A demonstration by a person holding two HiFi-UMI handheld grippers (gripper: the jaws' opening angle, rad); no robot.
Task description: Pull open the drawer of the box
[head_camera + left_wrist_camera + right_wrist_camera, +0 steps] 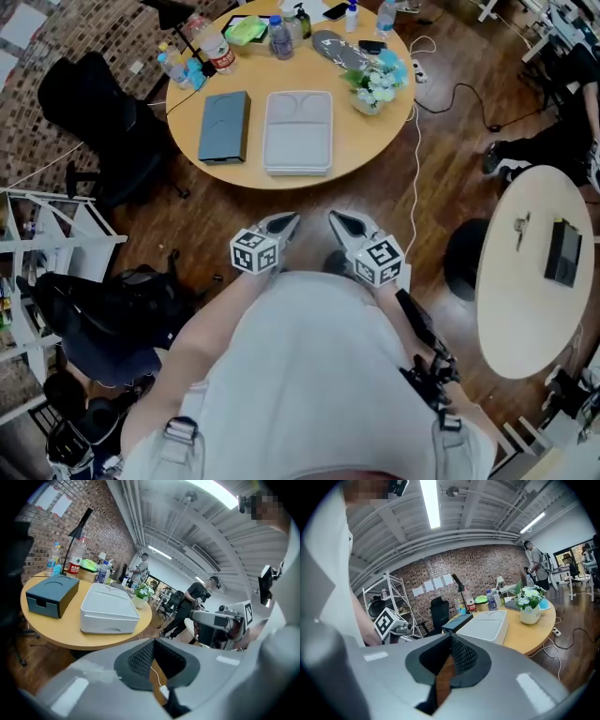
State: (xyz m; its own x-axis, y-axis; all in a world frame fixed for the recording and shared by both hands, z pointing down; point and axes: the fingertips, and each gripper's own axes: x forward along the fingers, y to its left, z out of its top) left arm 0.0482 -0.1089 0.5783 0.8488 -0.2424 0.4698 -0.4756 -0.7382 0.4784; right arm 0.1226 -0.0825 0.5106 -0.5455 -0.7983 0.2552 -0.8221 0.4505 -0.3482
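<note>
Holding left gripper (287,225) and right gripper (341,225) at the waist, each with jaws pressed together and empty, a person faces the table (375,141), where a blue box (225,127) and white box (298,131) (both shut) sit side by side.

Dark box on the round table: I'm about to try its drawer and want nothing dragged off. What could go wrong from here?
The dark box sits near the front edge of the table; a one-tool pull could drag the whole box off. The white box beside it has a similar front recess, easy to mistake. The left tool and right tool are both shut, so either may bump the drawer front instead of gripping.
</note>
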